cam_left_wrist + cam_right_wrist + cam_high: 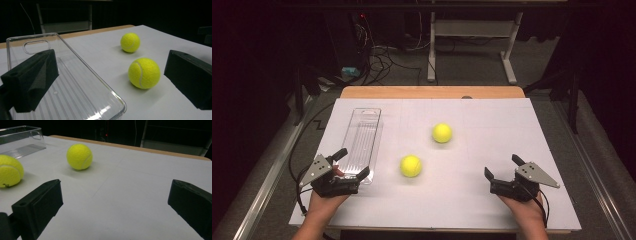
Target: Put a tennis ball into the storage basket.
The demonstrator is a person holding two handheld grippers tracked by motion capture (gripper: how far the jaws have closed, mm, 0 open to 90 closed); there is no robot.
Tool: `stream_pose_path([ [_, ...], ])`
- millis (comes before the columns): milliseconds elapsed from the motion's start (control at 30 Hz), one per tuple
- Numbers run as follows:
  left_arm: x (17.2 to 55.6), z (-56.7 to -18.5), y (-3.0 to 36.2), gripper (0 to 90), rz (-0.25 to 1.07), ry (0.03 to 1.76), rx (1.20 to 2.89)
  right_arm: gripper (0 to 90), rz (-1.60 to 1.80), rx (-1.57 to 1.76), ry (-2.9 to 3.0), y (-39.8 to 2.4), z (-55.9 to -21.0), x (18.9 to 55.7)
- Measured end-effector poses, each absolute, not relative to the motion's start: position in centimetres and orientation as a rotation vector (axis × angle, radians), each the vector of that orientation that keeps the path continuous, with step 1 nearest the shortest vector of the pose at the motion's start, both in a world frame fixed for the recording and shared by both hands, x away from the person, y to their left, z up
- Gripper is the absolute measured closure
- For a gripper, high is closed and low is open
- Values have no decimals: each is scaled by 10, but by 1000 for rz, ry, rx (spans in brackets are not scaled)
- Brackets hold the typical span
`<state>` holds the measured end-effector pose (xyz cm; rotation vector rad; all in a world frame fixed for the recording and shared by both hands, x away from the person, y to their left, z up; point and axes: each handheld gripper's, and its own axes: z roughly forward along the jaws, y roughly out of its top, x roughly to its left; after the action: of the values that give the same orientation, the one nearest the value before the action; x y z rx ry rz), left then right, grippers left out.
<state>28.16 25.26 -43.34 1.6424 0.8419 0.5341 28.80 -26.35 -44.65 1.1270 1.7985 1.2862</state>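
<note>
Left gripper rests at the near end of the clear tray, jaws spread wide with nothing between them; one jaw hangs over the tray's rim, likely staged to steady it or to reach for a ball. The near tennis ball lies on the white table just right of the tray; the far tennis ball sits beyond it, apart. Right gripper rests at the right, jaws spread, empty, well clear of both balls. In the right gripper view the near ball is cut off at the left edge. The tray's far wall is hard to trace against the table.
</note>
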Motion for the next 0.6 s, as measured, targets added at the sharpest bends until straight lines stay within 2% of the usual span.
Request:
stream_pose_path([
  [600,282,-433,253,4,543,845,1633,0,1284,1125,1797,-263,-447,288],
])
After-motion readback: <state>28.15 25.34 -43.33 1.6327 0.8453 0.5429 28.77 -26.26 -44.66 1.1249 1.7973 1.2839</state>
